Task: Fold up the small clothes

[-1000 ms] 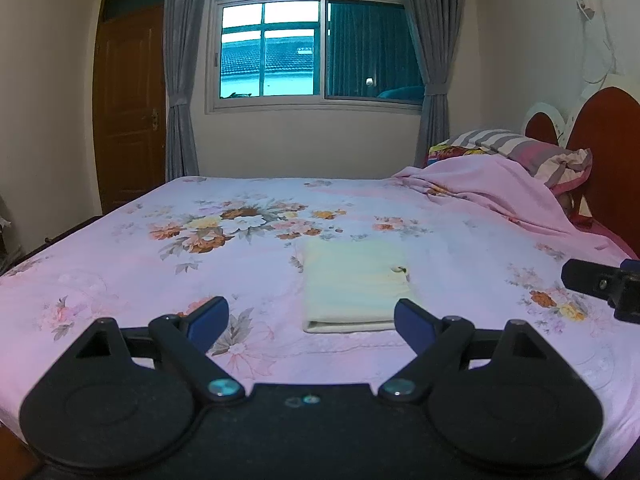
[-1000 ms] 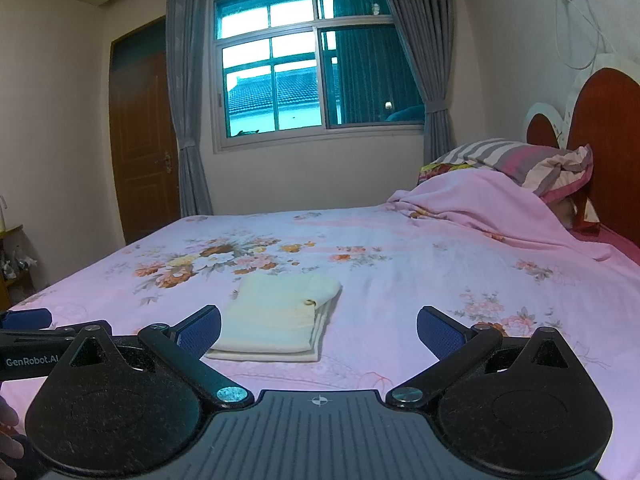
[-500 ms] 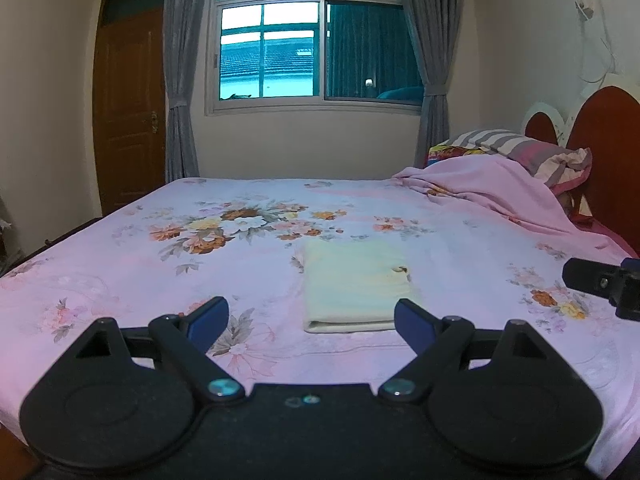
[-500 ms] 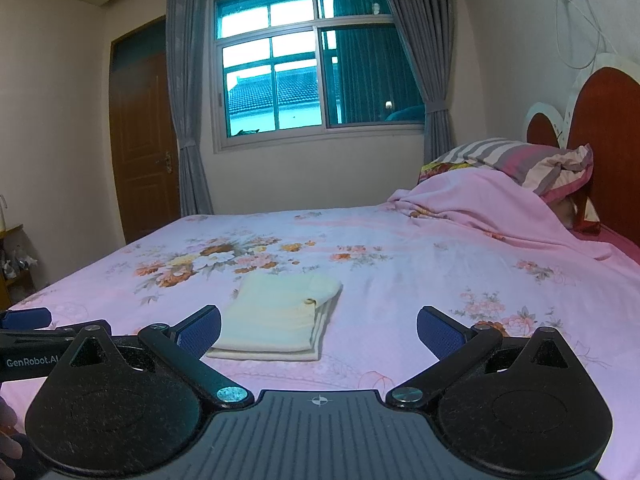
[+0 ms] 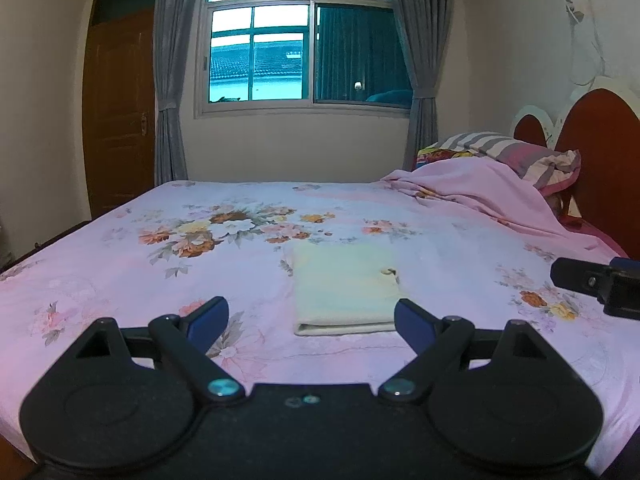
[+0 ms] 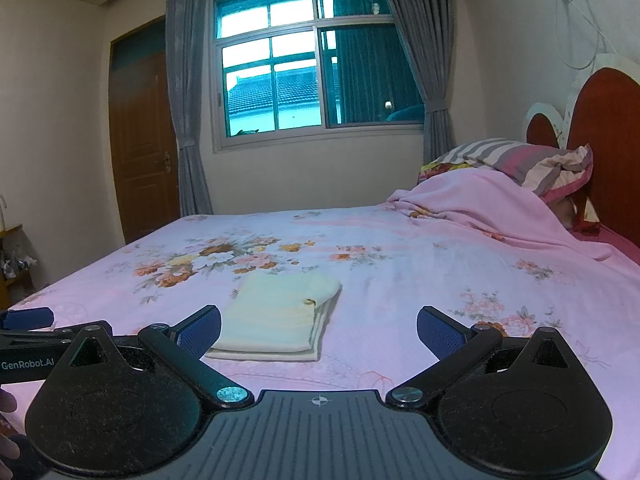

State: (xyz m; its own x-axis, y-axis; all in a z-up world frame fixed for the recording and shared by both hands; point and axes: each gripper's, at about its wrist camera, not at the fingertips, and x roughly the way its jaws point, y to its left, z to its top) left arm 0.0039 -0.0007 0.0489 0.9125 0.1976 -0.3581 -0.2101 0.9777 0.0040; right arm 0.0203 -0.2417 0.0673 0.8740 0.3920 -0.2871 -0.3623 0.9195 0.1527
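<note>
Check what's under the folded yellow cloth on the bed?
The folded yellow cloth lies directly on the flowered sheet. Nothing else shows around its edges; the patch beneath it is covered.

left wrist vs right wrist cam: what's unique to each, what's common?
Left wrist only: the left gripper open from behind, and the right gripper's tip at the frame's right edge.

Right wrist only: the right gripper open from behind, a fingertip at lower left, and a side table.

Both: the folded yellow cloth untouched on the floral bed sheet, plus the window, door and striped pillow.
</note>
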